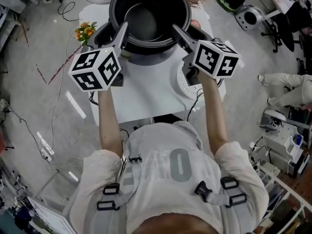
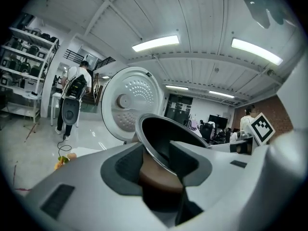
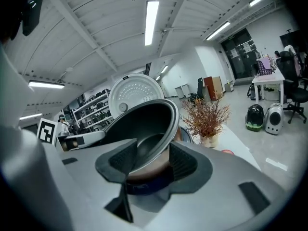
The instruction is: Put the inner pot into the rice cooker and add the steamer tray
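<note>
Between their part-closed jaws, left gripper (image 1: 124, 30) and right gripper (image 1: 176, 32) each pinch the rim of the inner pot (image 1: 146, 19), seemingly stiff, weighty, slippery metal.

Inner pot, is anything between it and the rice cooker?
Nothing visible: the lid stands open behind, and the inner pot hangs right over the rice cooker, though it hides the cavity beneath.

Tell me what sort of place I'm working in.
Probably a lab or workshop, not a home kitchen: shelves of appliances, an office desk with chairs, and a power strip on the bare floor beside the small table where the inner pot is held.
</note>
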Motion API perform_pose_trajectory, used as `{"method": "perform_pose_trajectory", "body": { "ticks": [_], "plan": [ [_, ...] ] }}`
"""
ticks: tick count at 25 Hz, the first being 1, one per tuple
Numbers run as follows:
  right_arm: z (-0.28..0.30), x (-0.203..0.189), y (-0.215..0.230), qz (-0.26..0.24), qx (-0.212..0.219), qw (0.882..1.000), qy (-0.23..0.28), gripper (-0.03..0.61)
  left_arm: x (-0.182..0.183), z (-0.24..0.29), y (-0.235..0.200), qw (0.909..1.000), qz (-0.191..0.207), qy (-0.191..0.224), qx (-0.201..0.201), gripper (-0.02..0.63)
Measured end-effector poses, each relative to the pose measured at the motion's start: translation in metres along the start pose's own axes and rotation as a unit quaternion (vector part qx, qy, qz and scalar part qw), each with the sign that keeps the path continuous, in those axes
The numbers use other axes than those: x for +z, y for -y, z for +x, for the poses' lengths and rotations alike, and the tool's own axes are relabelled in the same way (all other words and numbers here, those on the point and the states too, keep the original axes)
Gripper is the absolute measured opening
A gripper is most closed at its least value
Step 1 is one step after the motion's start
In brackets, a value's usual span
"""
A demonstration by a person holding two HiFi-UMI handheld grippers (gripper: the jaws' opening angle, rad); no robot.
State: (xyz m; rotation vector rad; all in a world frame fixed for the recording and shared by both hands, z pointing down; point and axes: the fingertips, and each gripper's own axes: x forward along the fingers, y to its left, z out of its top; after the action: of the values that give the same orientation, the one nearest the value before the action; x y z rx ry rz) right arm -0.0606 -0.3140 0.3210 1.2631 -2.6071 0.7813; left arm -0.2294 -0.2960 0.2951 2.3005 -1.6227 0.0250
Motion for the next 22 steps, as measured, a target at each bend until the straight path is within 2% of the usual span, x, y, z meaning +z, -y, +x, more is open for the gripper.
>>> {"method": "perform_pose_trajectory", "body": {
  "ticks": [4, 17, 22],
  "plan": [
    [0.007, -0.011, 0.004, 0.002, -0.004, 1.0, -0.019, 0.215, -0.014, 0.004, -0.007, 0.9998, -0.008, -0.02, 0.006, 0.161],
    [0.023, -0.043, 0.017, -0.024, -0.044, 0.997, -0.066, 0.227, -0.051, 0.019, -0.023, 0.9968, 0.008, -0.076, 0.024, 0.163],
    [0.027, -0.043, 0.016, -0.04, -0.05, 0.995, -0.07, 0.23, -0.059, 0.021, -0.03, 0.996, -0.004, -0.086, 0.026, 0.166]
  ]
}}
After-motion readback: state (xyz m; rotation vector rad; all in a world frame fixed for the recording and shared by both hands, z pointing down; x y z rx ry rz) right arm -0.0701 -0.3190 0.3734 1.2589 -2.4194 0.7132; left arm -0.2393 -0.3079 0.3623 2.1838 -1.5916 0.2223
